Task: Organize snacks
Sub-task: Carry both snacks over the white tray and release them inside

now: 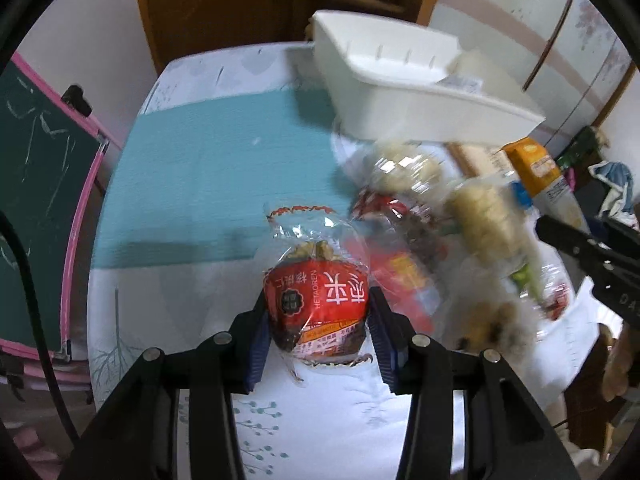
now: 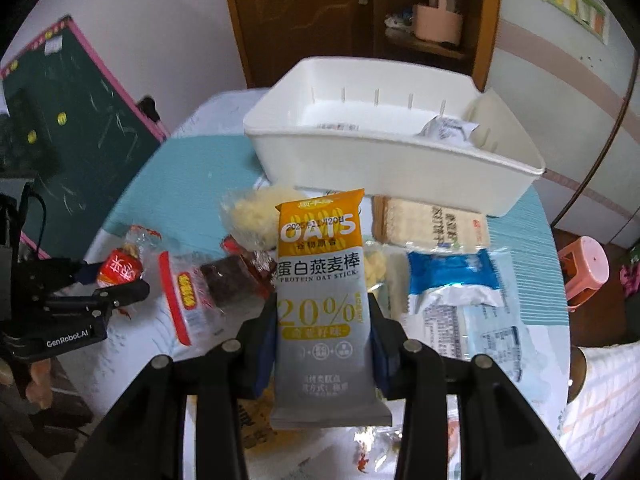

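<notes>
The left gripper point(image 1: 320, 320) is angled steeply downward, its fingers clenched on a red walnut snack packet point(image 1: 316, 300) above the surface point(image 1: 208, 160). The right gripper point(image 2: 324, 344) is likewise tilted down, a protein oat stick point(image 2: 322, 280) grasped upright before the white bin point(image 2: 392, 160).

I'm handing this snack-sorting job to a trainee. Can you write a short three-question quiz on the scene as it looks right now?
1. True or false: the left tongs are shut on the red walnut snack packet.
2. What do the right tongs grip? A) blue-and-white packet B) oat stick packet C) cracker pack
3. Where does the white bin stand relative to the loose snacks: nearer the tongs or beyond them?

Key: 1 true; 2 B; 3 beyond them, with at least one packet already inside.
</notes>
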The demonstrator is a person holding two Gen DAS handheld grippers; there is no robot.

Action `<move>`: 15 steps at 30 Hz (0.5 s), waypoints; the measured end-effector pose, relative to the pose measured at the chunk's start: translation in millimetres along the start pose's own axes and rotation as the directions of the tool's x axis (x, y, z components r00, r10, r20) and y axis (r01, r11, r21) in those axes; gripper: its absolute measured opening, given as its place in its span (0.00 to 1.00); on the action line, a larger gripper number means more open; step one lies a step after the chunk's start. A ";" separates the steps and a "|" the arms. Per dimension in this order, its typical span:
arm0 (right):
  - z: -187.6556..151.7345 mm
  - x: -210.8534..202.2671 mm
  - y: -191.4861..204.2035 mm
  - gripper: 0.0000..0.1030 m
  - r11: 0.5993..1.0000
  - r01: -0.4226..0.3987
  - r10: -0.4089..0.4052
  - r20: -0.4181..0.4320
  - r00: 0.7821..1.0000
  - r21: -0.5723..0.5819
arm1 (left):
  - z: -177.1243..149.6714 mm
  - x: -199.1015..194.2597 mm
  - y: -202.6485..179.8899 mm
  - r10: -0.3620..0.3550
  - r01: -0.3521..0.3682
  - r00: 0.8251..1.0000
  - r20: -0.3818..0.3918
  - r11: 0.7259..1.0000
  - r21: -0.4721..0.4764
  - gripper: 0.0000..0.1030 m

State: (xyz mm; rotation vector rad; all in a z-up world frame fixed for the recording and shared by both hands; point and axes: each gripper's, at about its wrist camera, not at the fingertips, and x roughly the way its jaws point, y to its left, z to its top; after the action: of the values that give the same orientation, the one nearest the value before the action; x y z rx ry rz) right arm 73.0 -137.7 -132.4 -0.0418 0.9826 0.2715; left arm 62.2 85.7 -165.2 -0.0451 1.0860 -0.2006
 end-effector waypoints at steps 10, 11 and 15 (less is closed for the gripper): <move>23.1 -53.7 -15.0 0.38 0.999 -0.033 0.027 0.125 0.992 0.042 | 43.1 -64.2 -48.5 -0.041 0.024 0.990 0.135 0.992 0.124 0.42; 26.4 -58.9 -16.6 0.38 0.999 -0.031 0.025 0.138 0.990 0.041 | 48.1 -68.5 -53.3 -0.038 0.018 0.988 0.148 0.991 0.134 0.42; 44.4 -76.4 -23.6 0.39 0.998 -0.030 0.022 0.179 0.984 0.046 | 75.1 -85.9 -69.1 -0.032 -0.001 0.981 0.190 0.986 0.169 0.43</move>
State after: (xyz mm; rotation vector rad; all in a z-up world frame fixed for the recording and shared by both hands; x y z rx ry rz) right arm 74.9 -169.3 -46.5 0.0390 0.8114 0.2706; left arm 80.2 29.1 -45.8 0.0777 0.8731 -0.2956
